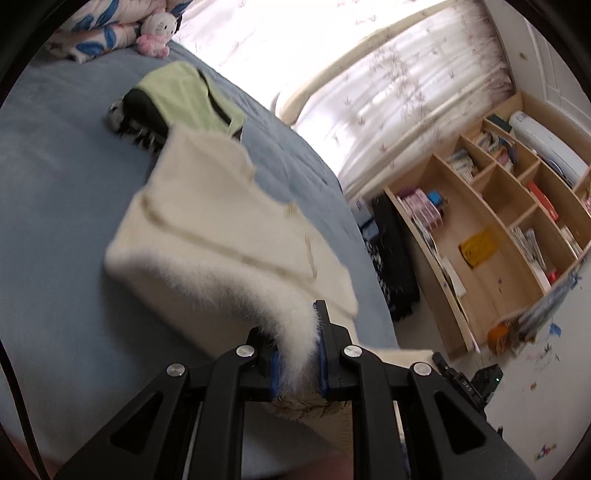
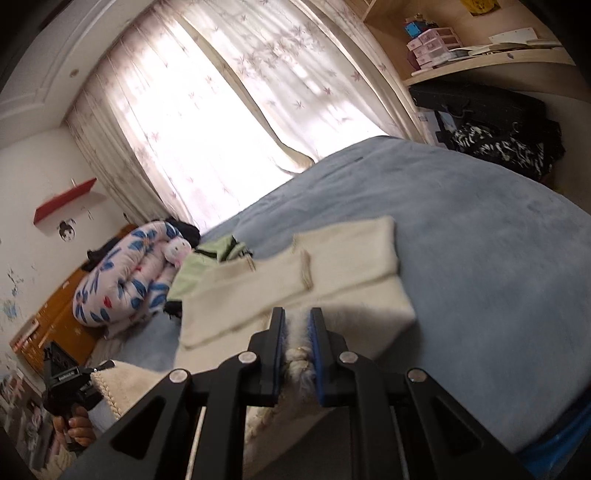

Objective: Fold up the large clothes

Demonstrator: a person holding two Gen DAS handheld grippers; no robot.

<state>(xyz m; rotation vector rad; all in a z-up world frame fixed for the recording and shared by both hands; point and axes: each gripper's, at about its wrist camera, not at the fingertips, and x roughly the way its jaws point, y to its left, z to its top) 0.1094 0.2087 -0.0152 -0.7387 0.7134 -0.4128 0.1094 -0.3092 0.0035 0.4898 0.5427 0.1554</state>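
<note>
A cream fluffy sweater (image 1: 221, 225) lies partly folded on the blue bed (image 1: 55, 206), sleeves folded across its top. My left gripper (image 1: 298, 350) is shut on the sweater's near hem and lifts that edge. In the right wrist view the same sweater (image 2: 332, 273) lies ahead on the bed (image 2: 480, 258). My right gripper (image 2: 298, 343) is shut on another part of the near hem, with knitted trim showing between the blue pads. The left gripper (image 2: 70, 391) and the hand holding it show at lower left there.
A green and black garment (image 1: 173, 99) lies folded beyond the sweater. A floral duvet (image 2: 122, 273) and a plush toy (image 1: 155, 33) sit at the head of the bed. Wooden shelves (image 1: 517, 221) and dark bags (image 1: 391, 258) stand beside the bed. Curtains (image 2: 221, 110) cover the window.
</note>
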